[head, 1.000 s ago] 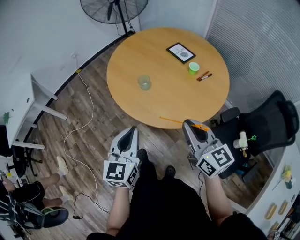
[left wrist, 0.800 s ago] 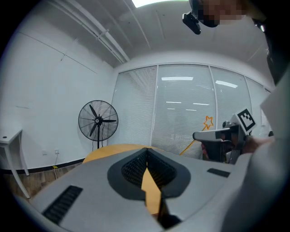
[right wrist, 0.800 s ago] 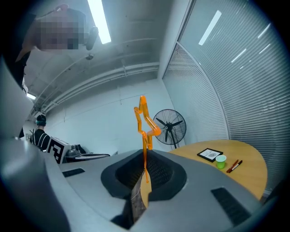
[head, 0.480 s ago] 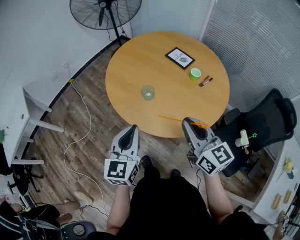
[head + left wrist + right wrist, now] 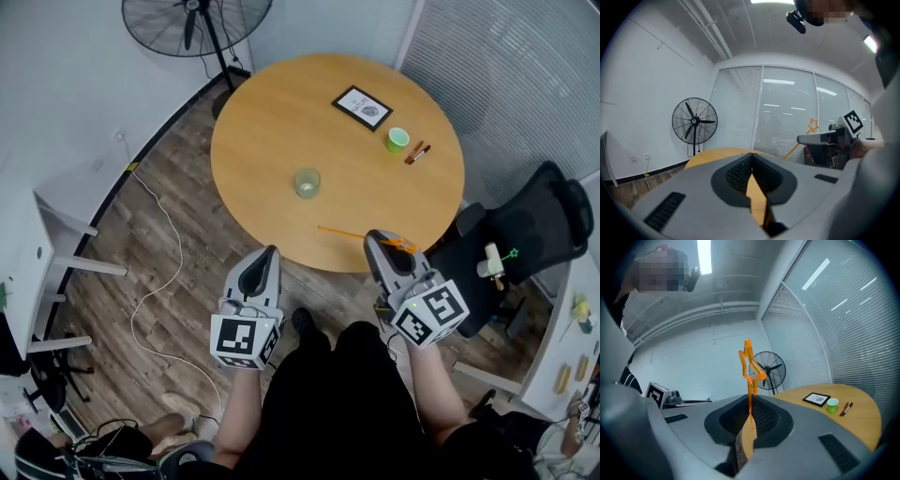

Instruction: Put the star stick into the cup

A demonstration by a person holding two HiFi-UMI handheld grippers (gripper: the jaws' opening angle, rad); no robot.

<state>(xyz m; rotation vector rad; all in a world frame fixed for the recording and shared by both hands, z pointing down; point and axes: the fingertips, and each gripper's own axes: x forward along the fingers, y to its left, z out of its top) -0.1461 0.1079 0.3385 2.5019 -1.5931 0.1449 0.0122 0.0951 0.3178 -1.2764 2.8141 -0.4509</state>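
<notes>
My right gripper (image 5: 373, 238) is shut on the thin orange star stick (image 5: 342, 232), which lies across its jaws just over the near edge of the round wooden table (image 5: 272, 122). In the right gripper view the star (image 5: 750, 363) stands above the jaws (image 5: 749, 403). The clear glass cup (image 5: 307, 182) stands upright near the table's middle, well beyond both grippers. My left gripper (image 5: 270, 251) hovers off the table's near edge, shut with nothing in it (image 5: 751, 157). From the left gripper view the star stick (image 5: 813, 125) shows at the right.
A small green cup (image 5: 397, 140), two pens (image 5: 415, 153) and a framed picture (image 5: 362, 107) lie at the table's far right. A standing fan (image 5: 195, 17) is behind the table, a black office chair (image 5: 530, 230) to the right, a white cable (image 5: 150, 281) on the floor.
Both grippers have moved toward the table, and the glass cup now lies closer in front of them. The star stick stays clamped in the right gripper.
</notes>
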